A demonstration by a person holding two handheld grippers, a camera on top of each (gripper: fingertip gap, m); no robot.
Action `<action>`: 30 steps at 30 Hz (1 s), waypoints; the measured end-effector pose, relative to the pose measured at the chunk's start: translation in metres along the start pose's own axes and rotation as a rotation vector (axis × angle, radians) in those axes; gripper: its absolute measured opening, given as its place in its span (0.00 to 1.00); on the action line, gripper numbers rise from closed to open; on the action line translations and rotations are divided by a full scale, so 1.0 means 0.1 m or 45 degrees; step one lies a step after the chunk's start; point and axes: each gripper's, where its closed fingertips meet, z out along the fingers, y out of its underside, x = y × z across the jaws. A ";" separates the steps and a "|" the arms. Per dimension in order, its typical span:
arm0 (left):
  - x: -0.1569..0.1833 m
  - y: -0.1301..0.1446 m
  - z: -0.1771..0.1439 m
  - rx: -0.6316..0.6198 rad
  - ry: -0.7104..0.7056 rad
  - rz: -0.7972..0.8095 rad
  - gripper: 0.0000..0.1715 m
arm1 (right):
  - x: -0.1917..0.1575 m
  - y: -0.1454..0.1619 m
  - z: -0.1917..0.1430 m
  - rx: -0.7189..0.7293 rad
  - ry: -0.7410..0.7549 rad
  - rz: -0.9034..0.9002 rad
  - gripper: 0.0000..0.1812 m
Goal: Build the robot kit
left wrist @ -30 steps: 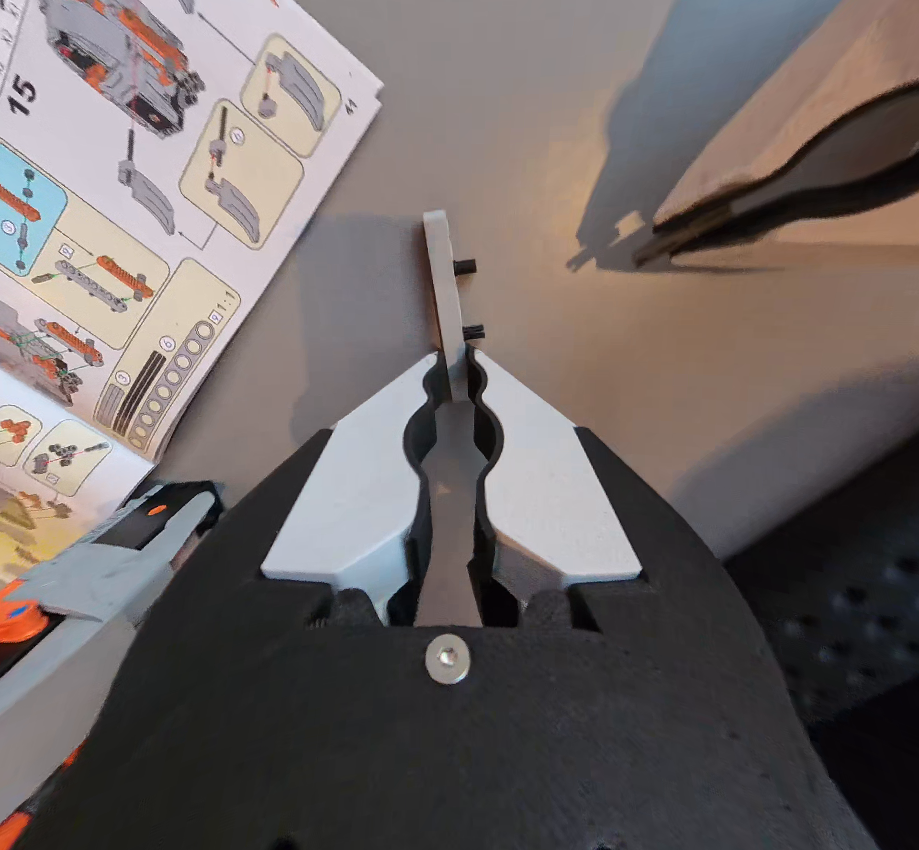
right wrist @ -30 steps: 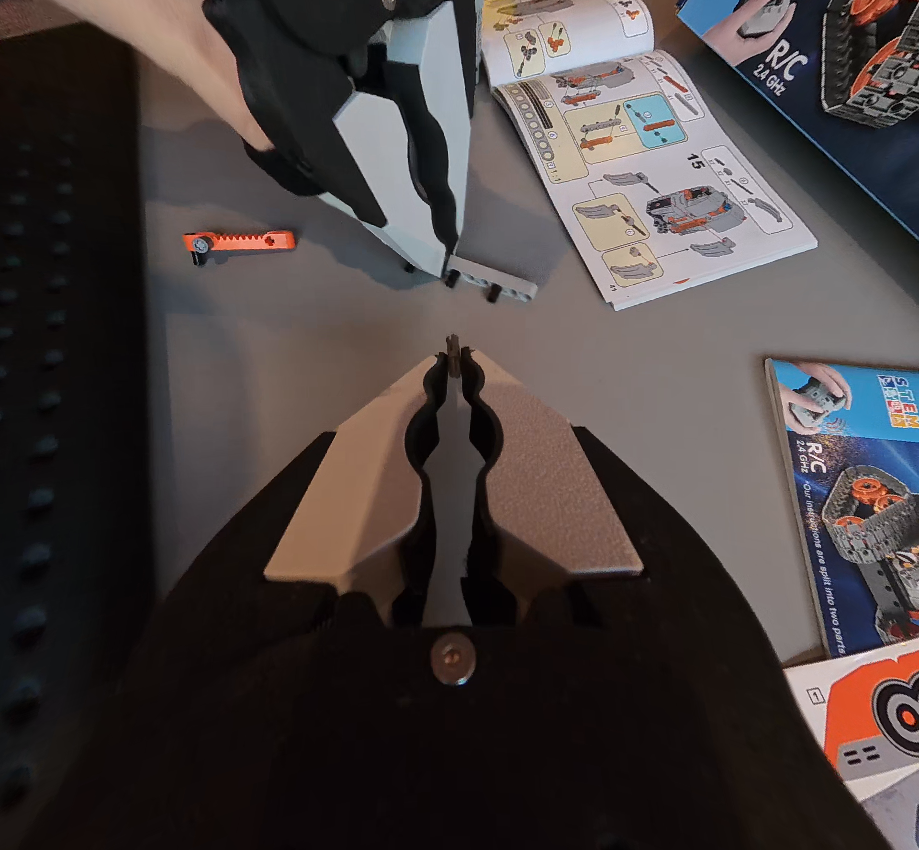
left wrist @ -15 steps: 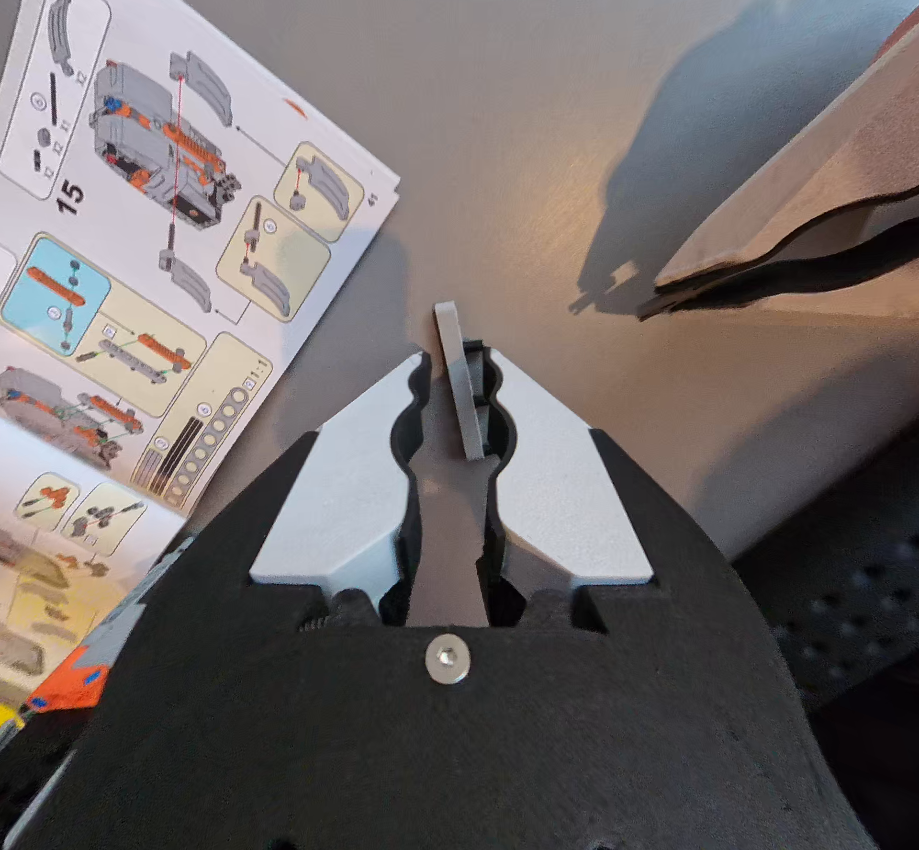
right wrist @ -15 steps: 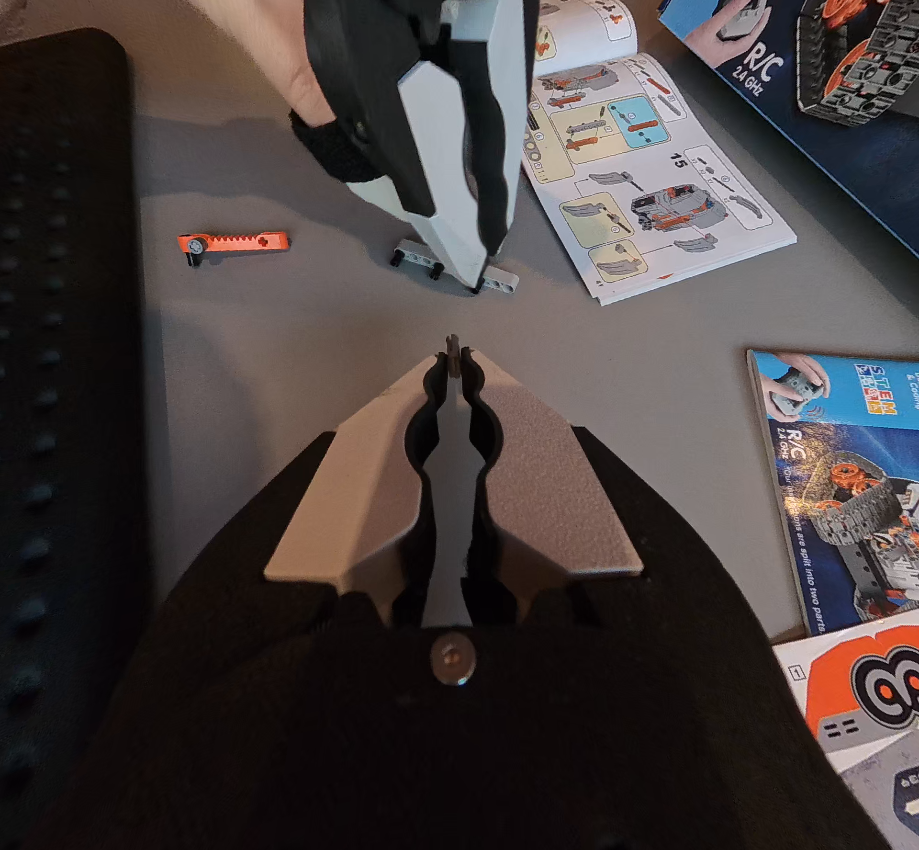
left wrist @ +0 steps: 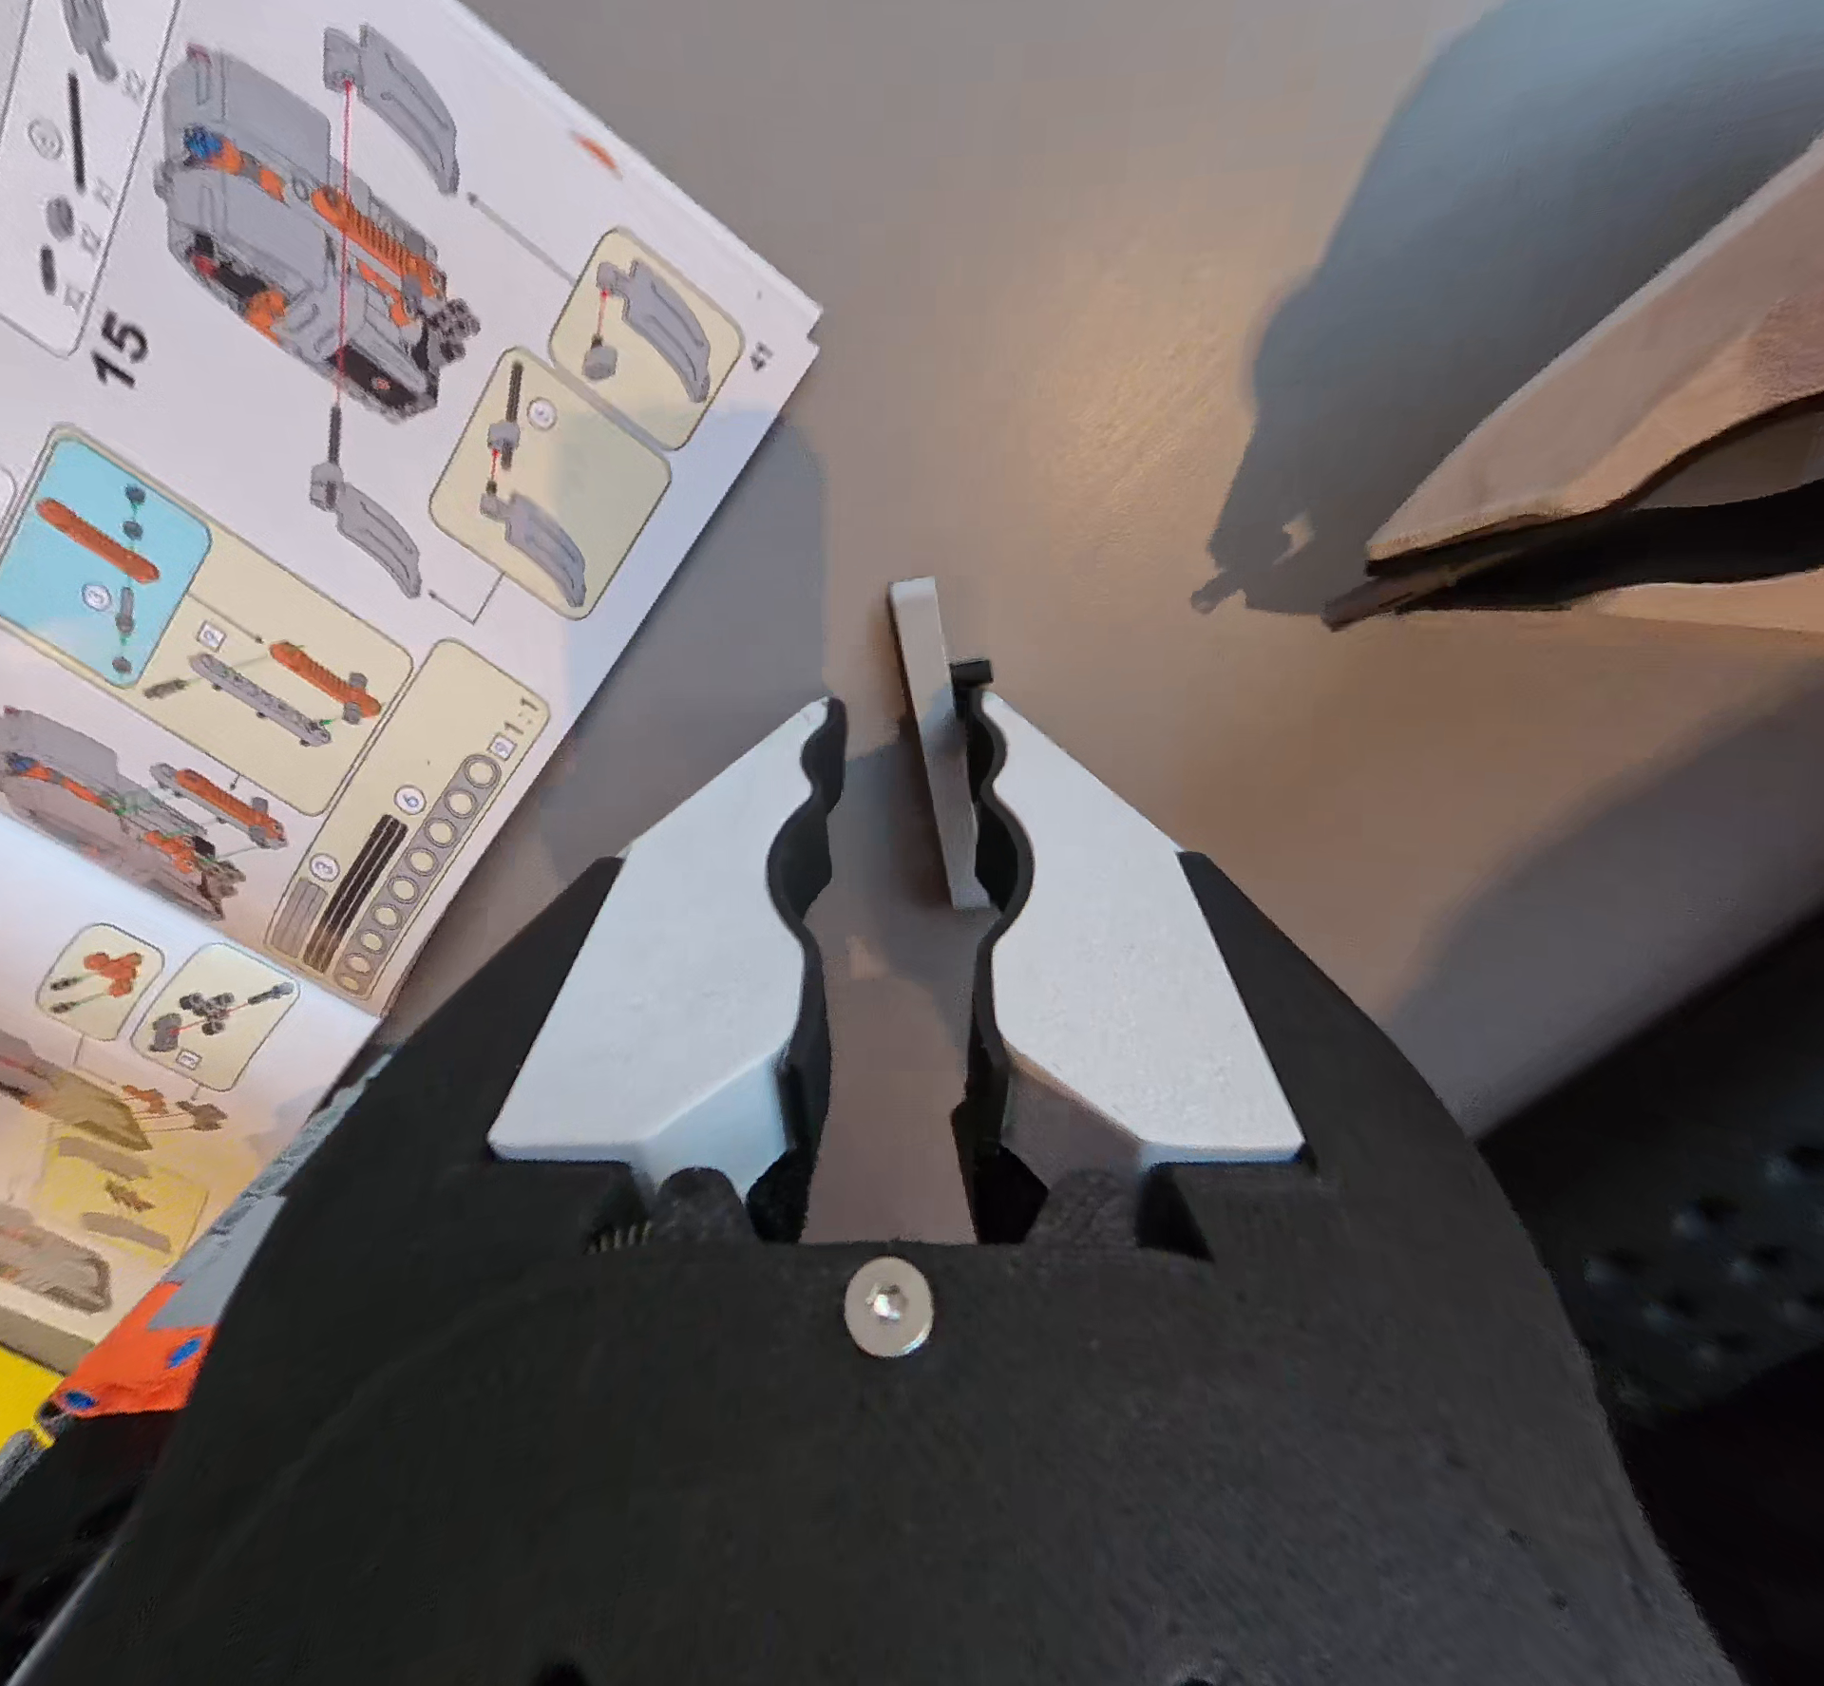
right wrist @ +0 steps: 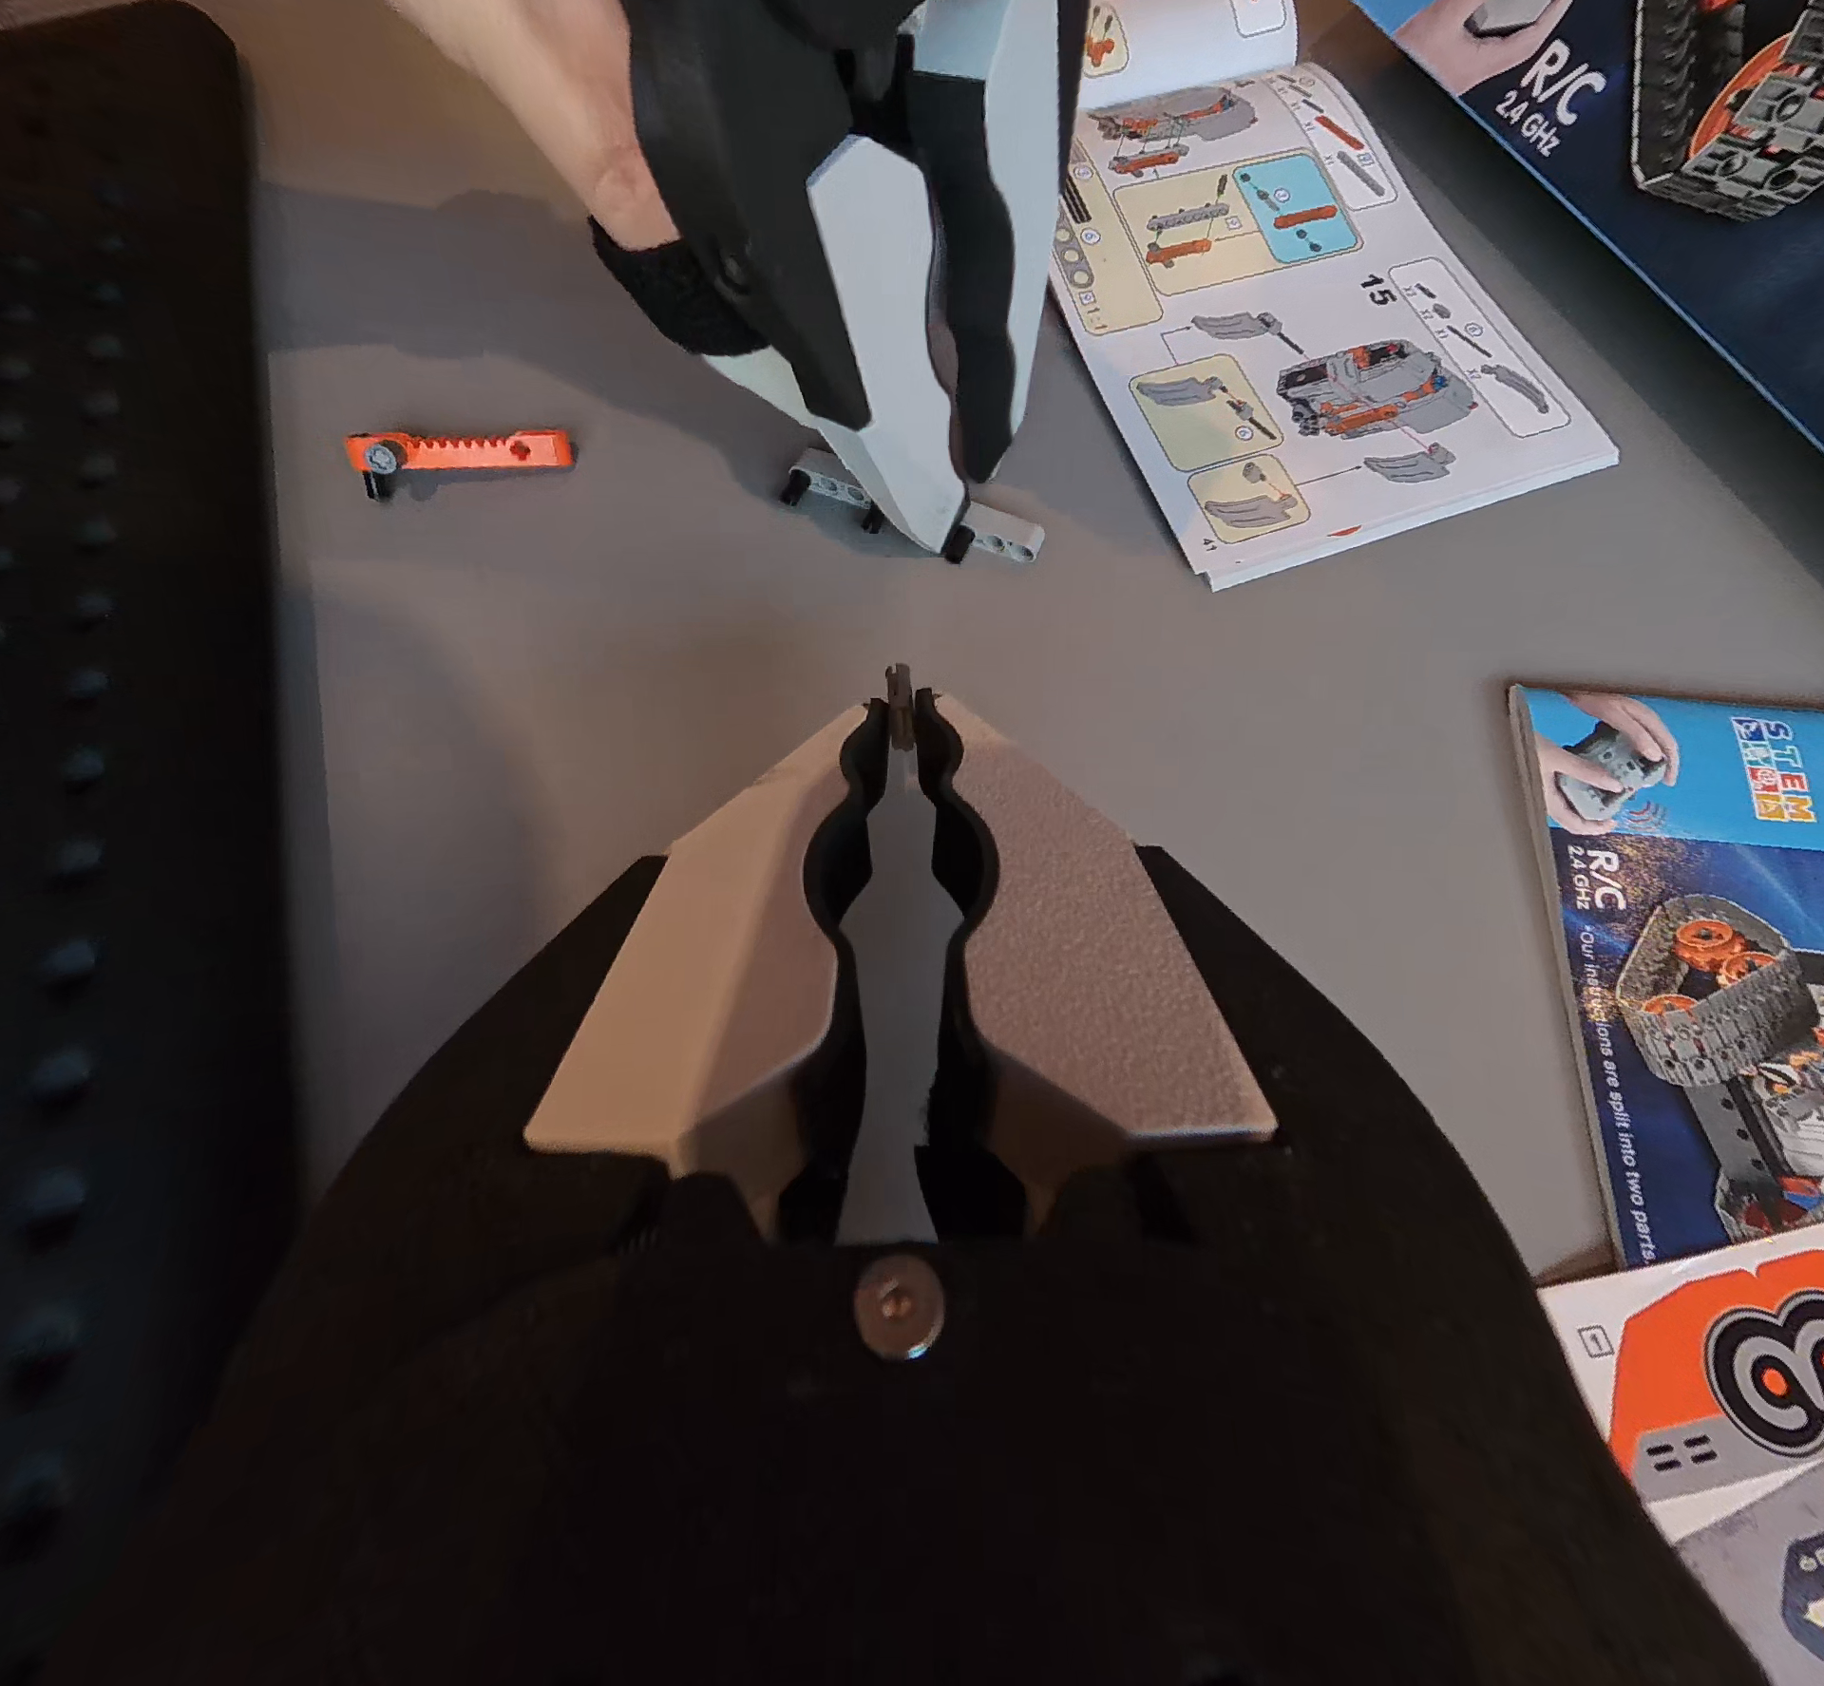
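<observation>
The right gripper point(right wrist: 900, 701), black-bodied with pale grey fingers, is pinched tight on a tiny grey pin point(right wrist: 898, 689) that sticks out just past its tips, above the matte grey tabletop point(right wrist: 592, 750).

Beyond it, the left gripper point(right wrist: 962, 504) points straight down at the table, held in a person's hand point(right wrist: 474, 30). Its jaws stand narrowly apart around a flat light-grey perforated beam with black pegs point(right wrist: 1007, 538), which lies on the tabletop. In the left wrist view the beam point(left wrist: 938, 750) leans against the inner face of the right-hand finger, clear of the other; whether it is gripped cannot be told.

Left of the beam, well apart, lies a short orange toothed bar with a grey pin at one end point(right wrist: 459, 452). Just right of the beam an open white instruction booklet point(right wrist: 1313, 326) shows coloured assembly drawings and printed step numbers. Near the right edge lie a blue printed leaflet picturing a tracked vehicle point(right wrist: 1678, 968) and an orange-and-white printed sheet point(right wrist: 1717, 1382); both carry lettering. At the far right corner sits a dark blue printed box point(right wrist: 1619, 60) with the same vehicle pictured. A black studded mat point(right wrist: 109, 652) runs along the left.
</observation>
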 end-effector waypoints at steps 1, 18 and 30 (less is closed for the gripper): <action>0.03 0.00 0.00 0.012 0.005 0.015 0.09 | 0.00 0.01 0.00 -0.005 0.003 0.000 0.02; 0.56 -0.33 -0.54 0.973 0.701 -0.186 0.03 | 0.09 -0.42 -0.27 0.356 0.097 -0.021 0.02; 0.59 -0.30 -0.52 1.054 0.902 -0.299 0.03 | 0.02 -0.26 -0.12 0.239 0.004 0.018 0.02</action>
